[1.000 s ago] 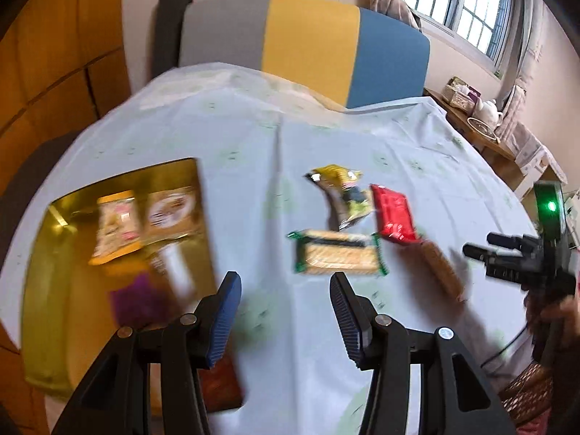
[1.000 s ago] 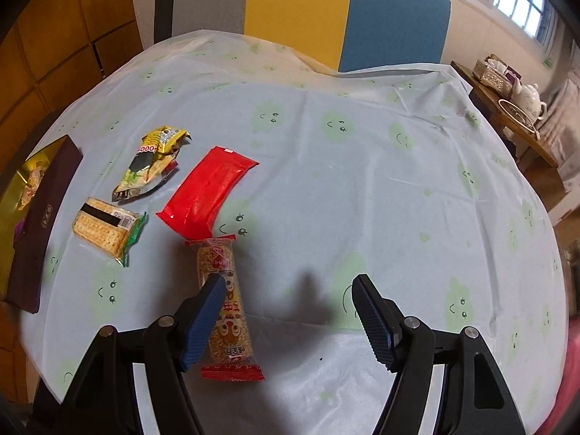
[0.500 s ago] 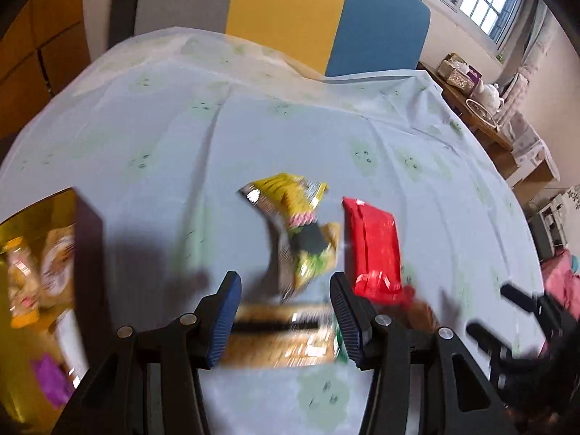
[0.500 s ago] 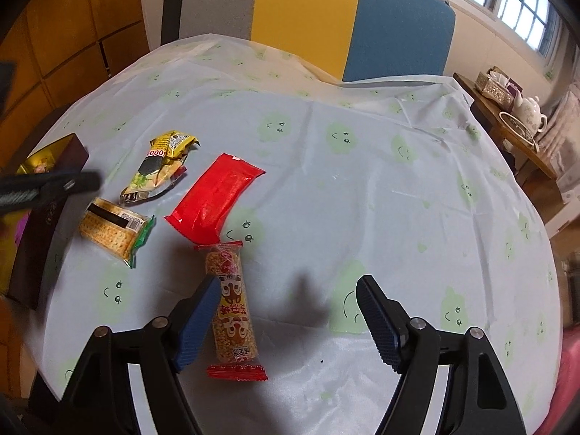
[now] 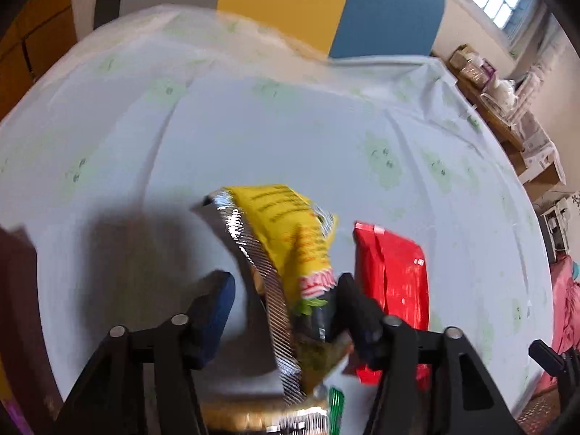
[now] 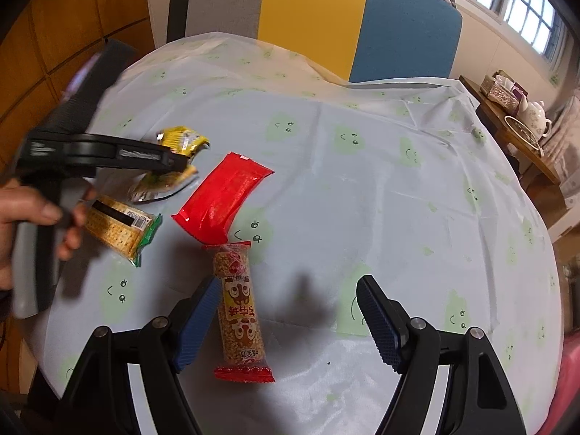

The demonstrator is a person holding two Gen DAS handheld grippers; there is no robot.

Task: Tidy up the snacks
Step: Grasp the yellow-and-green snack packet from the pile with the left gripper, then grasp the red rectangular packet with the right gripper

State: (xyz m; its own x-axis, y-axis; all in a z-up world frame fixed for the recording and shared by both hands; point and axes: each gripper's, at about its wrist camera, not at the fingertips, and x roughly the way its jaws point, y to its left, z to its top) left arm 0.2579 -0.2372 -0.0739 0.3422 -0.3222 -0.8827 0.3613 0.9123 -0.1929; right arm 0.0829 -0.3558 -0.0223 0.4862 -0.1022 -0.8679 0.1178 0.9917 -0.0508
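My left gripper point(image 5: 284, 290) is open and straddles a yellow and silver snack bag point(image 5: 286, 239) on the table; it does not grip it. From the right wrist view the left gripper point(image 6: 174, 161) reaches over that yellow bag point(image 6: 183, 141). A red packet point(image 5: 395, 279) lies right of the bag, also in the right wrist view point(image 6: 223, 195). A cracker pack with green ends point(image 6: 121, 226) lies under the left hand. My right gripper point(image 6: 288, 311) is open, with a long red-ended snack bar point(image 6: 239, 311) beside its left finger.
The table wears a pale cloth with green faces point(image 6: 362, 188). A dark brown box edge point(image 5: 14, 290) shows at far left. A grey, yellow and blue chair back point(image 6: 326, 21) stands behind. A side table with a teapot point(image 6: 533, 116) is at right.
My left gripper has moved right and forward from the gold tray to over the yellow bag, which now lies between its fingers. My right gripper has barely moved.
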